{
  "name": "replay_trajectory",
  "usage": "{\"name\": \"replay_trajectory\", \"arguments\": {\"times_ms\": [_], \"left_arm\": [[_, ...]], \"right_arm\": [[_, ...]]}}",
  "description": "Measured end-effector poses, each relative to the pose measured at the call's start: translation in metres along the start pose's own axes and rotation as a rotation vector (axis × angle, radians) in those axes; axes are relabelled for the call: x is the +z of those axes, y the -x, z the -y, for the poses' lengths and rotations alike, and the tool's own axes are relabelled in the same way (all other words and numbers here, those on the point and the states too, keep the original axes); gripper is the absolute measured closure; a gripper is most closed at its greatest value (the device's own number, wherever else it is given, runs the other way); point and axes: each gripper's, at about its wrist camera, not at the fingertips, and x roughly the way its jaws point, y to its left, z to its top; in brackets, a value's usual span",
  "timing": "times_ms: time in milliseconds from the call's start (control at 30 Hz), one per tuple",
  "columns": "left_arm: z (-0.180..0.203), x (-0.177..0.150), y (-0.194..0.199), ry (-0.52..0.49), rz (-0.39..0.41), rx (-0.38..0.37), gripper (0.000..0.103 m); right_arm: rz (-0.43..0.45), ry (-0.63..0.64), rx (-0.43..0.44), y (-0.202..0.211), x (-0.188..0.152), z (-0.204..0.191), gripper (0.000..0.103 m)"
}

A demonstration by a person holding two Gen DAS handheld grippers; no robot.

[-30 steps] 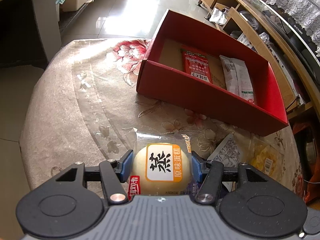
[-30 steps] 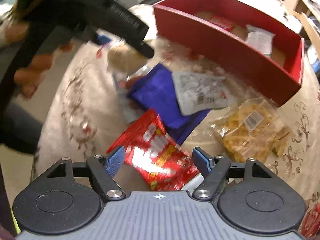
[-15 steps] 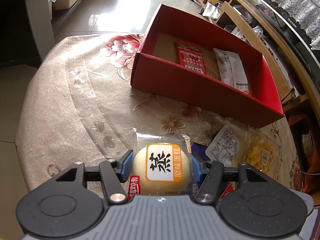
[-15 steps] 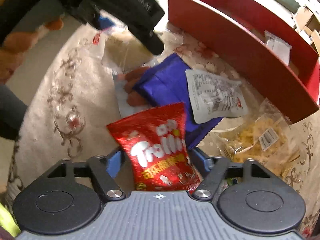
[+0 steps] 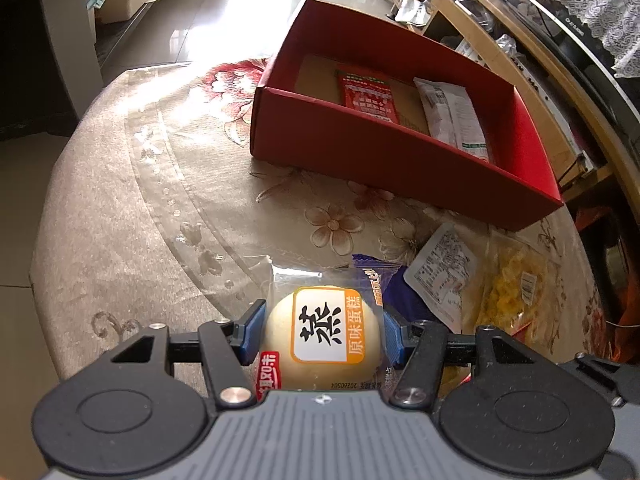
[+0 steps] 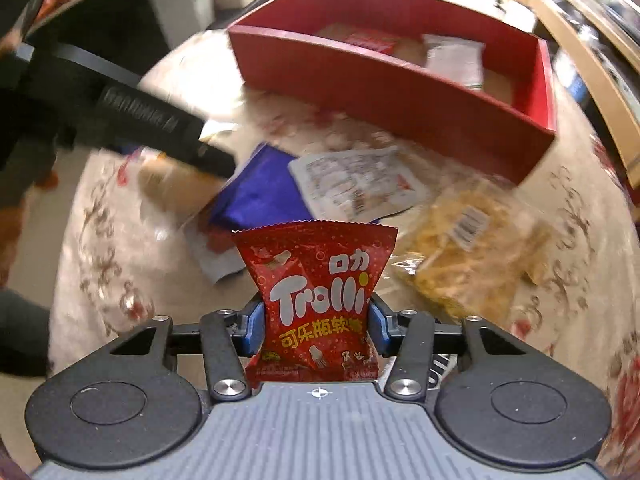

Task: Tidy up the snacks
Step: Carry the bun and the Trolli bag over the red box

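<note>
My left gripper (image 5: 322, 326) is shut on a round steamed cake in clear wrap (image 5: 320, 336), held above the floral table. My right gripper (image 6: 316, 322) has its jaws closing on a red Trolli gummy bag (image 6: 318, 300); the blue pads pinch its waist and it stands upright, lifted off the pile. The red box (image 5: 400, 148) (image 6: 400, 76) lies open at the far side with a red packet (image 5: 368, 96) and a white packet (image 5: 452, 116) inside. The left gripper's black body (image 6: 152, 120) shows at the left of the right wrist view.
Loose snacks lie between the grippers and the box: a blue bag (image 6: 260, 196), a white printed pouch (image 6: 356, 188) (image 5: 440, 276) and a clear bag of yellow crisps (image 6: 468, 256) (image 5: 512, 292). A wooden shelf unit (image 5: 520, 60) stands behind the box. The table's edge curves at the left.
The right gripper has closed on the Trolli bag and raised it from lying flat to upright. The left gripper still holds the cake, with the box now a little farther away in its view.
</note>
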Motion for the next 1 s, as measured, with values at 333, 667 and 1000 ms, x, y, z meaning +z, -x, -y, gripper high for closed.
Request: {"name": "replay_trajectory", "arguments": {"times_ms": [333,667,1000], "left_arm": [[0.017,-0.005,0.006,-0.026,0.015,-0.004,0.047],[0.043,0.005,0.012,-0.071,0.068,0.005,0.047],[0.059,0.021,0.016,-0.068,0.105,-0.003,0.047]], "right_arm": [[0.105,-0.124,-0.019,0.02,0.005,0.014,0.045],[0.183,-0.195,-0.011,0.033,0.018,0.031,0.045],[0.252,-0.244,-0.018,0.044,0.034,0.047,0.045]]}}
